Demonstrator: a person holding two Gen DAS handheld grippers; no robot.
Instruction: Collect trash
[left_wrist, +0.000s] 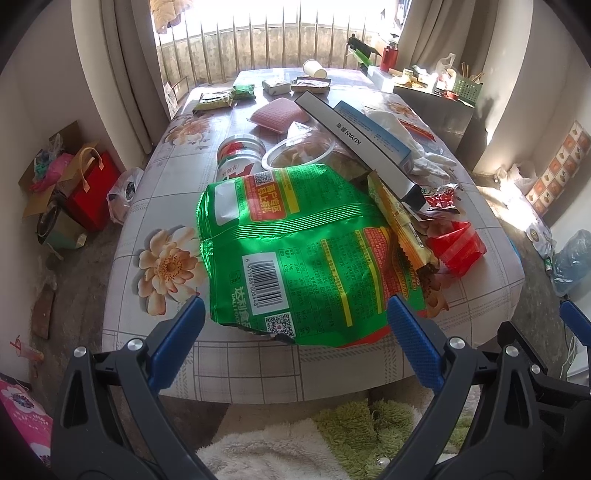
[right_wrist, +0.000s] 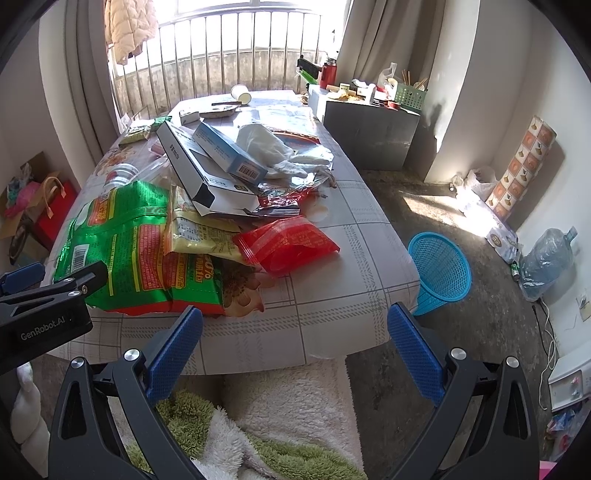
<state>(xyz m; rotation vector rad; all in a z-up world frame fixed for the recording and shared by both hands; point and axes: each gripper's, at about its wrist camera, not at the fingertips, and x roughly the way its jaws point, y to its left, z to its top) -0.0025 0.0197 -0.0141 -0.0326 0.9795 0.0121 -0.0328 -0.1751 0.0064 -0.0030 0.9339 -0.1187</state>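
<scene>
Both claws gape wide, holding nothing: left claw (left_wrist: 295, 321) just short of the green snack bag (left_wrist: 295, 254) on the desk (left_wrist: 162, 206); right claw (right_wrist: 295, 328) beside it. Blue basket (right_wrist: 439, 273) stands on floor past the desk's corner.

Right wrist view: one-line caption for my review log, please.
Open right gripper hovers before a table heaped with wrappers, a green snack bag nearest, a blue basket on the floor beside.
</scene>
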